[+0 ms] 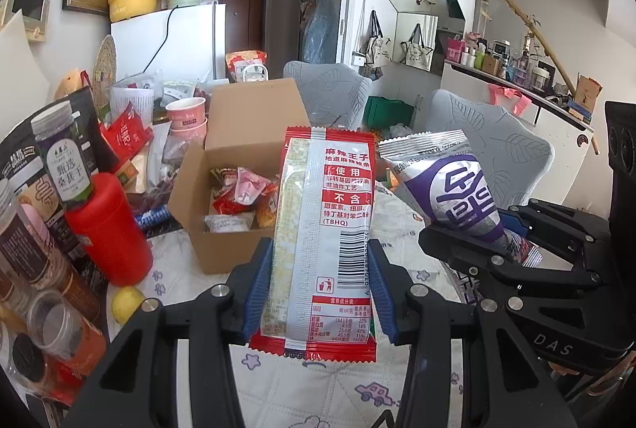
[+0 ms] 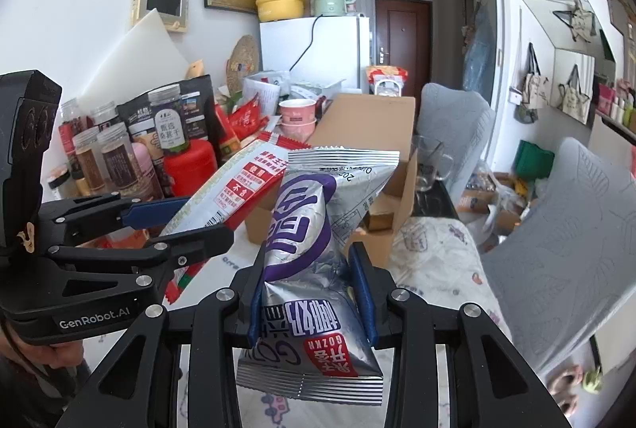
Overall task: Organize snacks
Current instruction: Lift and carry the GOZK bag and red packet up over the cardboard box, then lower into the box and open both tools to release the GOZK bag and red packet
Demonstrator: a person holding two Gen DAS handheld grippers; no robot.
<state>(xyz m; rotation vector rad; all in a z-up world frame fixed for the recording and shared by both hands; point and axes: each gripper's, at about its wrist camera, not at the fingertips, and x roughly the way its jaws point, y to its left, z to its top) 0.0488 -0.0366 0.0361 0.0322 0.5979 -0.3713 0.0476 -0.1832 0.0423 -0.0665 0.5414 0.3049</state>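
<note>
My left gripper (image 1: 321, 249) is shut on a red and white snack packet (image 1: 324, 221), held upright above the table; it also shows in the right wrist view (image 2: 234, 185). My right gripper (image 2: 308, 253) is shut on a silver and purple snack bag (image 2: 306, 225), seen at the right in the left wrist view (image 1: 461, 189). Both are held in the air side by side, in front of an open cardboard box (image 1: 234, 189) with several snacks inside. The box also shows behind the bags in the right wrist view (image 2: 369, 121).
A red canister (image 1: 109, 229), jars and bottles (image 1: 51, 169) crowd the table's left side, with a lemon (image 1: 127, 302) near them. Pink paper cups (image 1: 187, 117) stand behind the box. Grey chairs (image 1: 497, 145) stand at the right. The tablecloth (image 1: 278, 380) lies below.
</note>
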